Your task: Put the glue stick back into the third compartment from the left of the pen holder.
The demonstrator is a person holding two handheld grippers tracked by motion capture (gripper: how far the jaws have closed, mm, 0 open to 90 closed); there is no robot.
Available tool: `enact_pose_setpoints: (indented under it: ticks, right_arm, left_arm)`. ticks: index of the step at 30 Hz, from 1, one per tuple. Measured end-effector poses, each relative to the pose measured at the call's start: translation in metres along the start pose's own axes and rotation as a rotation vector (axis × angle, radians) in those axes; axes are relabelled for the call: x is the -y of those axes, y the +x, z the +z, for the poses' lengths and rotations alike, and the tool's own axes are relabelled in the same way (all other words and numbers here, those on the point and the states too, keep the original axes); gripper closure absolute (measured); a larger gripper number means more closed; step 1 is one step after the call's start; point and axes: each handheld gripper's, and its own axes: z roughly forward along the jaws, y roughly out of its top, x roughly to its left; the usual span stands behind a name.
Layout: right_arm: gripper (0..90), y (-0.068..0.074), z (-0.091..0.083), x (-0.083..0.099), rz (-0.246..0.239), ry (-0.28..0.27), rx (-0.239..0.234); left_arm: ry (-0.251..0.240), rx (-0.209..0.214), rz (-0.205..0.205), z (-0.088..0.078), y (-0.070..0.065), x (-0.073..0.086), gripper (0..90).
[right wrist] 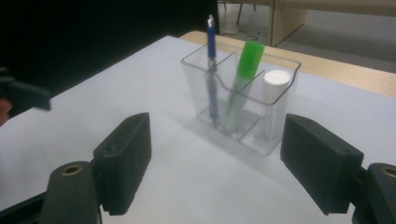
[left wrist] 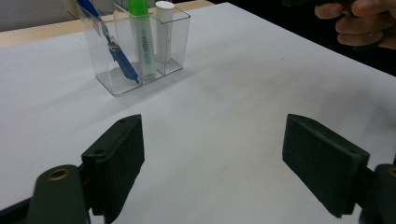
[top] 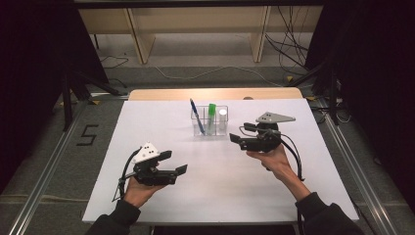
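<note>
A clear three-compartment holder (top: pixel 201 132) (left wrist: pixel 180 46) (right wrist: pixel 194 79) stands at the back middle of the white table. Its left compartment has a blue pen (top: pixel 195 113) (left wrist: pixel 114 46) (right wrist: pixel 211 70), the middle one a green highlighter (top: pixel 211 115) (left wrist: pixel 142 42) (right wrist: pixel 243 74), and the right one a white cylinder (top: pixel 222 117) (left wrist: pixel 163 28) (right wrist: pixel 275 98). My right gripper (top: pixel 241 133) (right wrist: pixel 217 140) hovers just right of the holder, jaws wide apart with nothing between them. My left gripper (top: pixel 174 162) (left wrist: pixel 212 135) sits at the front left, open and empty, pointing toward the holder.
The white tabletop (top: pixel 220 191) has free room in the middle and front. A wooden strip (top: pixel 215 93) edges its far side. Behind stand wooden shelf legs (top: pixel 139 41), floor cables (top: pixel 288 39) and dark stands (top: pixel 68 93). Metal rails (top: pixel 44 176) run along both sides.
</note>
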Motion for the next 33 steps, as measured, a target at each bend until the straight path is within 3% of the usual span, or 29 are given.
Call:
enact_pose_setpoints:
  ticks: [13, 23, 28, 33]
  right_arm:
    - [24.9, 0.020, -0.047, 0.041, -0.005, -0.037, -0.041]
    - [24.4, 0.024, -0.074, 0.070, -0.007, -0.075, -0.009]
    - [24.0, 0.026, -0.079, 0.081, -0.024, -0.060, 0.006]
    - [23.4, 0.025, -0.082, 0.089, -0.011, -0.061, 0.021]
  left_arm:
    - [0.008, 0.035, -0.005, -0.002, -0.001, 0.001, 20.5]
    - [0.018, 0.059, 0.013, -0.005, -0.006, 0.004, 20.5]
    - [0.015, 0.068, 0.012, -0.007, -0.009, 0.006, 20.5]
    - [0.018, 0.070, 0.017, -0.007, -0.008, 0.009, 20.5]
